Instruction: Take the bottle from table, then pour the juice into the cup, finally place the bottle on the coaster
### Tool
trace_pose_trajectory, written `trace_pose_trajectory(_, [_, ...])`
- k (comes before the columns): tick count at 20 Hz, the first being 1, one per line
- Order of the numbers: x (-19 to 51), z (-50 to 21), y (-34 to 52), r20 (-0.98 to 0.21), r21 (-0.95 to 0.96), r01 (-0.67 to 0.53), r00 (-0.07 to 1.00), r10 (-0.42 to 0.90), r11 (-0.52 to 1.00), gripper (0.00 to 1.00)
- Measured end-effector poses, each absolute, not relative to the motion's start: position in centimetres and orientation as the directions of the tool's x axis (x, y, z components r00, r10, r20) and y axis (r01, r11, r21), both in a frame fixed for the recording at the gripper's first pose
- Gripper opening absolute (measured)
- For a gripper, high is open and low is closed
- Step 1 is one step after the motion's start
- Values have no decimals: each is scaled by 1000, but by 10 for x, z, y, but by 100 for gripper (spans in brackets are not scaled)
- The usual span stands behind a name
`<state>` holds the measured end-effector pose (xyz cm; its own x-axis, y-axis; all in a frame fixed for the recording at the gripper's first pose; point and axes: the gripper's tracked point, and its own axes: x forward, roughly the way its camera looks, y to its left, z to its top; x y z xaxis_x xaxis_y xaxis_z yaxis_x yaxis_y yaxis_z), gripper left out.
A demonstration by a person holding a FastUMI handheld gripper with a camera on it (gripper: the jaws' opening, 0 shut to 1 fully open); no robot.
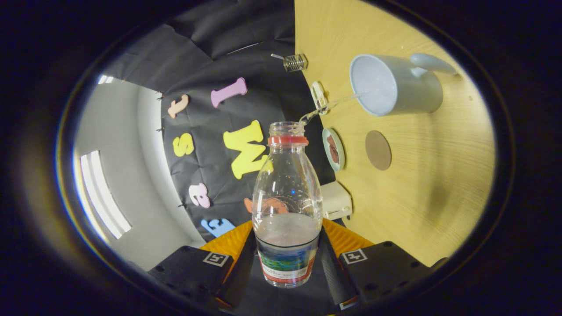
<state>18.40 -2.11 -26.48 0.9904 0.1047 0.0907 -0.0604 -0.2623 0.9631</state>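
My gripper (287, 263) is shut on the lower part of a clear plastic bottle (287, 184), one finger on each side of its labelled base. The bottle has a red neck ring and no cap, and it is tipped over sideways relative to the table. A little pale liquid sits at its bottom. A thin stream (333, 104) runs from the bottle's mouth into the light grey cup (395, 87), which stands on the wooden table (439, 184) beyond the mouth. A round brown coaster (378, 150) lies on the table beside the cup.
A small dish (333, 149) holding something brown sits between the bottle neck and the coaster. A white box (336, 199) lies near the table's edge by the bottle's body. A small wire holder (295, 62) and a white clip (319, 96) sit along that edge.
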Motion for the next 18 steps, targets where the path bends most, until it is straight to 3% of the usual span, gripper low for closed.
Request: trace_pose_trajectory(18, [181, -235, -30, 175, 916, -133, 982, 77, -379, 78])
